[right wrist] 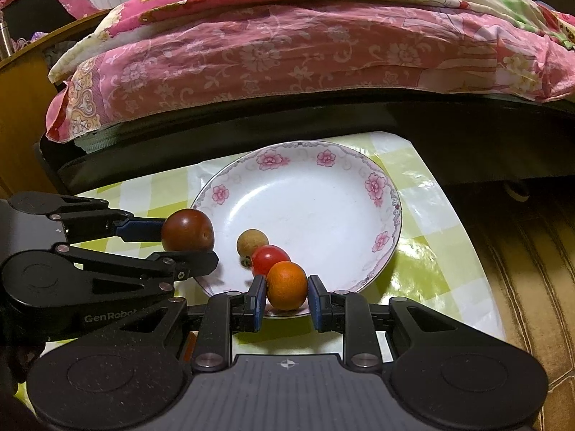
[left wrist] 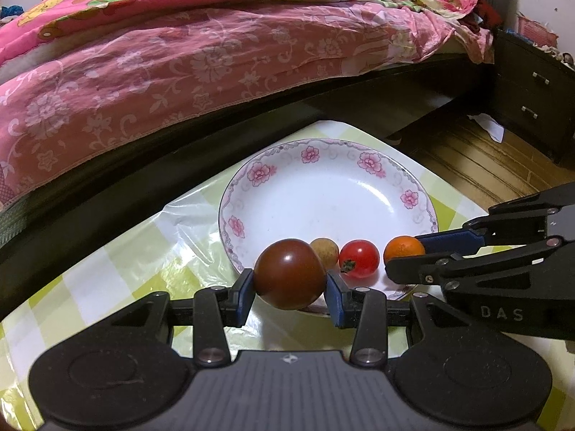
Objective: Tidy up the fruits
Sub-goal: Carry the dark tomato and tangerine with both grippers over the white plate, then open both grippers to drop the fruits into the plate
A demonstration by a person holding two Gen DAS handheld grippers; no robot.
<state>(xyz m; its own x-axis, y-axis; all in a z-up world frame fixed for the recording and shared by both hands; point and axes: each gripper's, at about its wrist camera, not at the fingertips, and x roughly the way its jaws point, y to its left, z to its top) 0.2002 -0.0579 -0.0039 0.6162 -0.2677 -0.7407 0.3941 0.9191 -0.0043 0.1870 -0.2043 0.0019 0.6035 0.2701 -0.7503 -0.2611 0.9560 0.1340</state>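
Left gripper (left wrist: 290,280) clamped on dark brown tomato (left wrist: 289,273) over near-left plate (left wrist: 323,194) rim. Right gripper (right wrist: 286,292) pinching small orange (right wrist: 286,285) at near rim. Red cherry tomato (right wrist: 267,259) and tan longan (right wrist: 252,242) already in plate. Tip: lower, open slow, avoid knocking the row. Fruits roundish, no real long axis; cherry tomato stem points left.

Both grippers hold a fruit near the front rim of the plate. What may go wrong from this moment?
1. The orange fruit in the right gripper sits right next to the red cherry tomato; releasing may knock it.
2. The left gripper holds the dark tomato over the plate rim; it may roll onto the table.
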